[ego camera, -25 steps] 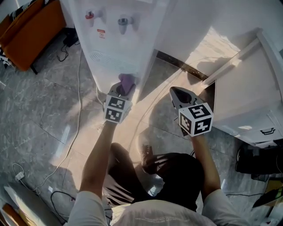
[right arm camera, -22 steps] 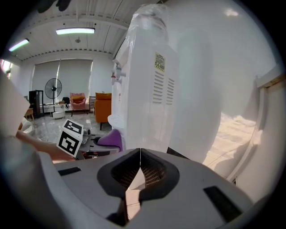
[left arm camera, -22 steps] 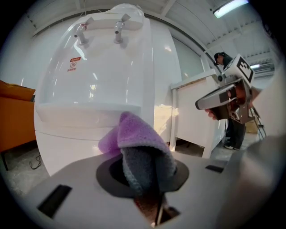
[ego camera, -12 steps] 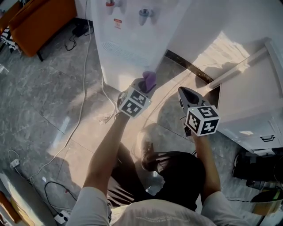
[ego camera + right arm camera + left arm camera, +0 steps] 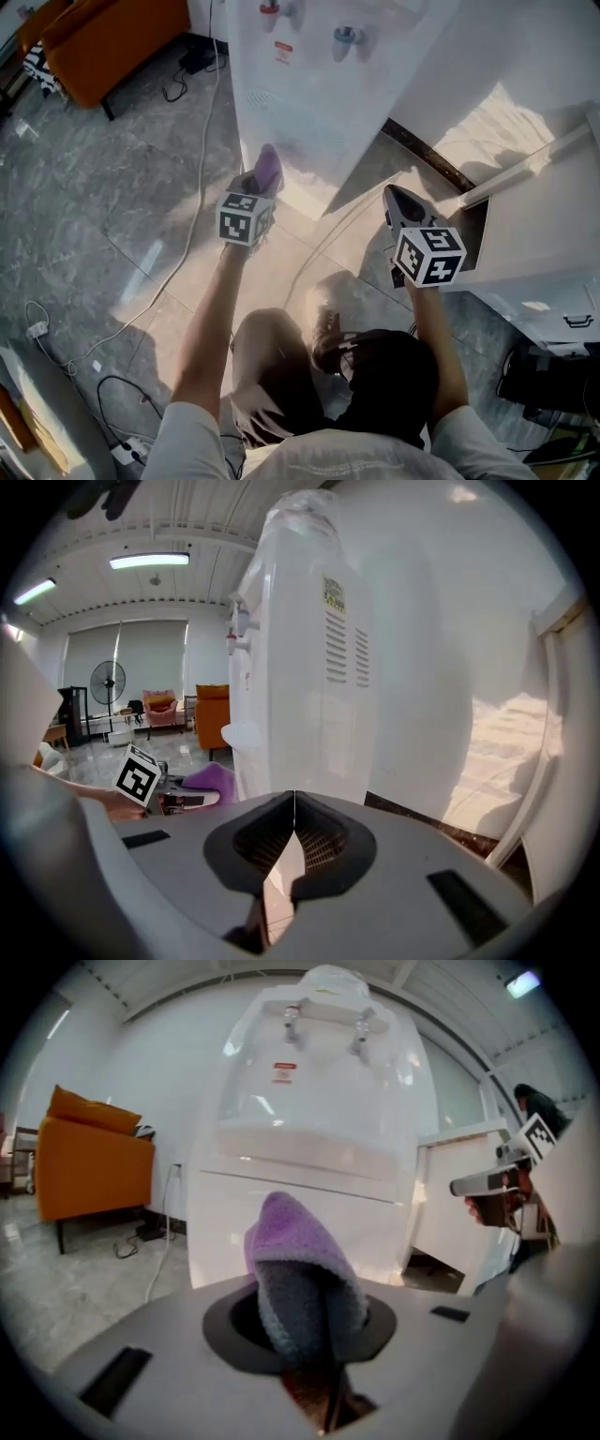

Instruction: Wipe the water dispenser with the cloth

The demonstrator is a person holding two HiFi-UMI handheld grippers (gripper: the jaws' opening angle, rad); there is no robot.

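The white water dispenser (image 5: 319,84) stands on the floor with a red and a blue tap near its top, and it fills the left gripper view (image 5: 309,1147). My left gripper (image 5: 258,183) is shut on a purple cloth (image 5: 268,167), which pokes up between the jaws (image 5: 300,1269) a short way in front of the dispenser's lower front panel. My right gripper (image 5: 397,202) is shut with nothing in it, off the dispenser's right side (image 5: 356,667). The right gripper view also shows the cloth (image 5: 211,782) at lower left.
An orange sofa (image 5: 103,42) stands at the far left. A white power cable (image 5: 192,225) runs across the grey tiled floor from behind the dispenser. A white cabinet (image 5: 553,244) stands to the right, close to my right gripper. The person's knee and shoe (image 5: 328,328) are below.
My left gripper with the cloth has swung left, from the dispenser's right front corner to its left front. The right gripper has hardly moved. The head view has shifted left.
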